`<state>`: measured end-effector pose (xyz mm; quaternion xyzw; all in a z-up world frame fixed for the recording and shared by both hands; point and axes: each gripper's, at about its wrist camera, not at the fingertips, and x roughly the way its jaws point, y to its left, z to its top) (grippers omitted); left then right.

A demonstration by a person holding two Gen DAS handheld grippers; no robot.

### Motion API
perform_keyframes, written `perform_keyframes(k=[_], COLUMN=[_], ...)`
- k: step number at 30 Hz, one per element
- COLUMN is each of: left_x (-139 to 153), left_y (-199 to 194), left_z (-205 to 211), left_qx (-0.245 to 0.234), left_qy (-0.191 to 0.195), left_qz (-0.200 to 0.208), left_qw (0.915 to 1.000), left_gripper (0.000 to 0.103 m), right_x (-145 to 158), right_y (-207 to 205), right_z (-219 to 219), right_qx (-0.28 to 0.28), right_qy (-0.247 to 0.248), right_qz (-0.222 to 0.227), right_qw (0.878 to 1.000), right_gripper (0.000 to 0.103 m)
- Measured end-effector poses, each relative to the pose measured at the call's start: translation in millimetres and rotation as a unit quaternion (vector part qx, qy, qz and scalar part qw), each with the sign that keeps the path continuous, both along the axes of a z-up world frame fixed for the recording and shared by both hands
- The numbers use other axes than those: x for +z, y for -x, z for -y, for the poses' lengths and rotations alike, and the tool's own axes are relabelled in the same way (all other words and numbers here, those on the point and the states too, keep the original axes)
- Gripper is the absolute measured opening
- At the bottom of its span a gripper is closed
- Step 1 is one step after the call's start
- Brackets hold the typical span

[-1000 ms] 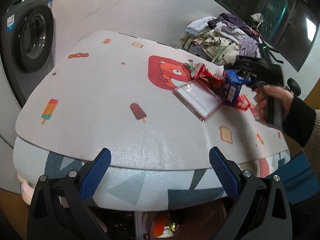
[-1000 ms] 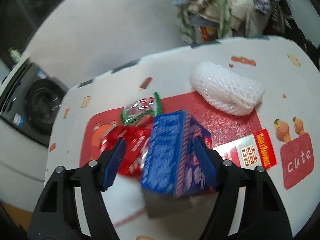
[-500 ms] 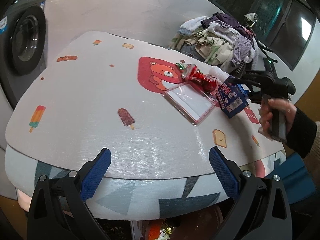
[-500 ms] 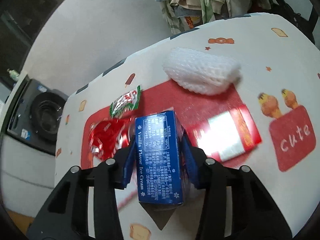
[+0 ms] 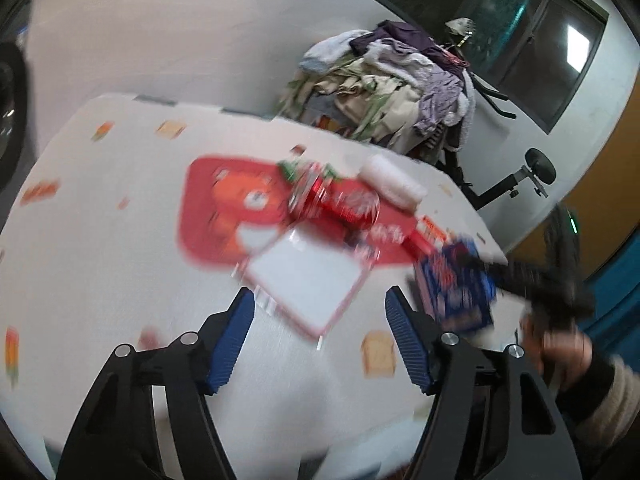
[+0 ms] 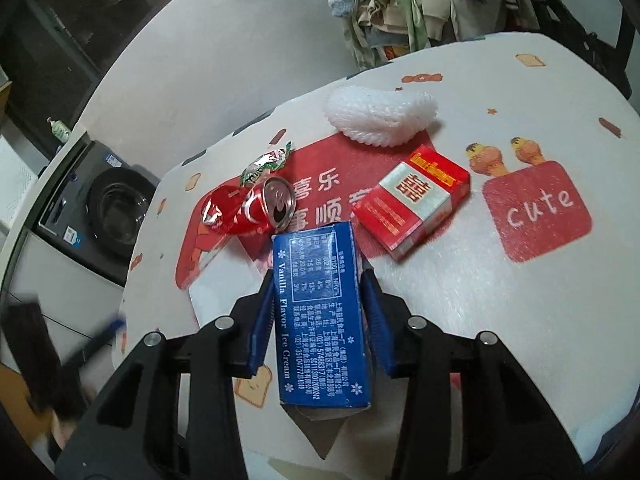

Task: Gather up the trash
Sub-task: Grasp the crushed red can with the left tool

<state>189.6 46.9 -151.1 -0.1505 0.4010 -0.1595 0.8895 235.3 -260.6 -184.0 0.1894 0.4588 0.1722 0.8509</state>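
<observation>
My right gripper (image 6: 320, 276) is shut on a blue ice cream box (image 6: 320, 312) and holds it above the table; the box also shows in the left wrist view (image 5: 456, 284). On the table lie a crushed red can (image 6: 248, 208), a green wrapper (image 6: 264, 166), a red cigarette pack (image 6: 412, 204), a white foam net (image 6: 380, 118) and a flat white packet (image 5: 308, 280). My left gripper (image 5: 320, 320) is open and empty, over the table just in front of the white packet.
The table (image 6: 520, 320) has a white cartoon-print cover. A pile of clothes (image 5: 388, 80) stands behind it. A washing machine (image 6: 108, 208) is at the left of the right wrist view. The left wrist view is motion-blurred.
My right gripper closed on the blue box and lifted it back from the pile. My left gripper moved forward over the table toward the white packet.
</observation>
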Motion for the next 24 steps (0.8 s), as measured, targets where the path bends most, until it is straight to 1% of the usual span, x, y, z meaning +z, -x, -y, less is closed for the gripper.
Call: perform_keyframes(k=[1, 4, 5, 6, 7, 9, 11, 13, 14, 16, 18, 19, 22, 24], left_x=[2, 10, 10, 10, 9, 5, -1, -12, -18, -33, -48, -52, -54, -50], left_y=[-14, -64, -78, -98, -109, -136, -155, -173, -178, -187, -189, -187, -177, -172], left_z=[4, 21, 27, 35, 38, 47, 51, 58, 58, 57, 56, 55, 54, 50], left_qx=[-0.003, -0.023, -0.026, -0.025, -0.021, -0.018, -0.013, -0.005, 0.000, 0.006, 0.004, 0.000, -0.014, -0.015], left_qy=[0.000, -0.011, -0.018, -0.034, -0.040, -0.041, -0.049, -0.067, -0.074, -0.073, -0.067, -0.065, -0.068, -0.067], left_qz=[-0.003, -0.016, -0.021, -0.030, -0.033, -0.049, -0.066, -0.088, -0.096, -0.120, -0.143, -0.146, -0.135, -0.132], left_qw=[1.0000, 0.9995, 0.9993, 0.9987, 0.9984, 0.9978, 0.9965, 0.9939, 0.9926, 0.9901, 0.9875, 0.9872, 0.9884, 0.9889], left_gripper=[0.060, 0.058, 0.057, 0.055, 0.050, 0.050, 0.050, 0.050, 0.049, 0.047, 0.033, 0.029, 0.029, 0.028], right_x=[0, -3, -4, -4, -3, -5, -7, -11, -15, -18, -18, -18, -17, -17], right_y=[4, 16, 19, 22, 24, 26, 28, 28, 28, 30, 31, 31, 30, 29], right_z=[1, 6, 8, 11, 14, 20, 28, 32, 35, 43, 44, 43, 41, 41], right_qx=[0.000, 0.001, 0.000, -0.001, -0.004, -0.010, -0.019, -0.024, -0.027, -0.036, -0.037, -0.035, -0.031, -0.033], right_qy=[0.003, 0.006, 0.006, 0.006, 0.008, 0.003, -0.009, -0.012, -0.017, -0.045, -0.047, -0.046, -0.040, -0.041], right_qz=[0.003, 0.014, 0.018, 0.021, 0.026, 0.028, 0.024, 0.019, 0.012, 0.003, 0.003, 0.004, 0.004, 0.002], right_qw=[1.000, 1.000, 1.000, 1.000, 1.000, 1.000, 0.999, 0.999, 0.999, 0.998, 0.998, 0.998, 0.999, 0.999], right_gripper=[0.044, 0.044, 0.044, 0.044, 0.044, 0.044, 0.044, 0.044, 0.044, 0.044, 0.044, 0.044, 0.044, 0.044])
